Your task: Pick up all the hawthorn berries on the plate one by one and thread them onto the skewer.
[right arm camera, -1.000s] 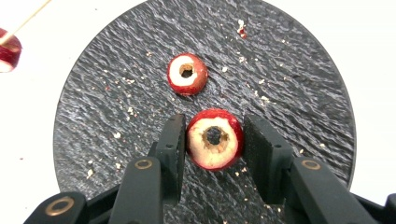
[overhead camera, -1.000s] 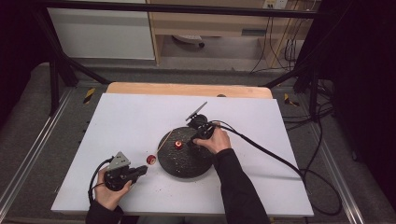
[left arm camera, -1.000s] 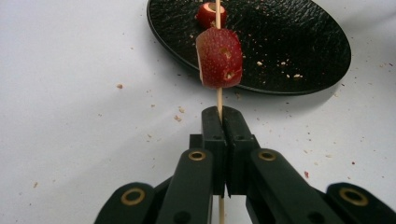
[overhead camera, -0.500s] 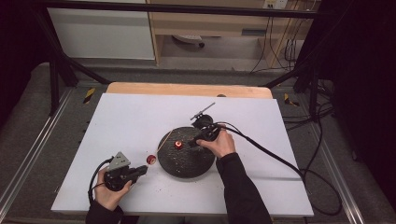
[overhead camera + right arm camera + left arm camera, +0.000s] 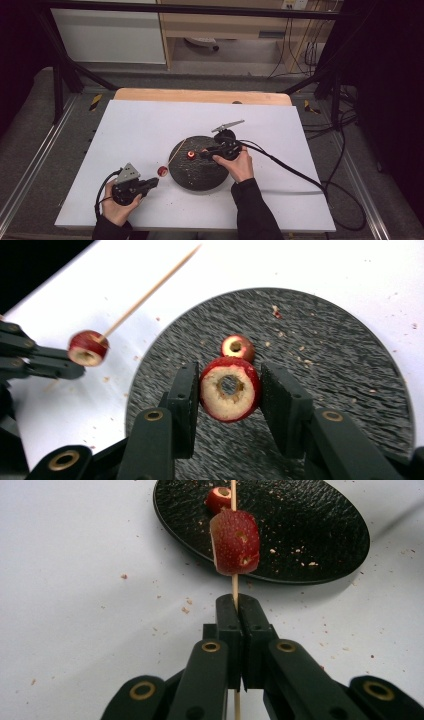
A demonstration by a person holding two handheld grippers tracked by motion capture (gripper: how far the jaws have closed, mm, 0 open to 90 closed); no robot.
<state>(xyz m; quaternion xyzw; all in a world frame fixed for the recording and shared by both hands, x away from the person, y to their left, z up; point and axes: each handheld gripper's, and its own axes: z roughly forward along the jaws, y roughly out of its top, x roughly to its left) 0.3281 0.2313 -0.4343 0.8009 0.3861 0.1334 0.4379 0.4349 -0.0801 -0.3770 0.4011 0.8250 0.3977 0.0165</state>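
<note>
My left gripper (image 5: 235, 605) (image 5: 154, 183) is shut on a thin wooden skewer (image 5: 233, 582) (image 5: 176, 152). A red fruit piece (image 5: 235, 541) (image 5: 161, 171) is threaded on the skewer just past the jaws, at the near left of a black plate (image 5: 197, 175). The skewer tip reaches over the plate's left rim. Over the plate, my right gripper (image 5: 230, 372) (image 5: 203, 154) is shut on a cored red fruit (image 5: 229, 390), its hole facing the camera. Another cored red fruit (image 5: 238, 347) (image 5: 190, 154) (image 5: 218, 499) lies on the black plate (image 5: 325, 355) (image 5: 310, 525).
The plate sits on a white sheet (image 5: 150, 125) that covers a wooden table (image 5: 200, 95). Crumbs are scattered on the sheet and the plate. A black cable (image 5: 290, 172) trails right from my right gripper. Metal frame bars (image 5: 65, 80) stand beyond the table's far corners.
My right gripper has drifted to the right and a little toward me over the plate, still holding the cored fruit. My left gripper and the skewer have stayed in place.
</note>
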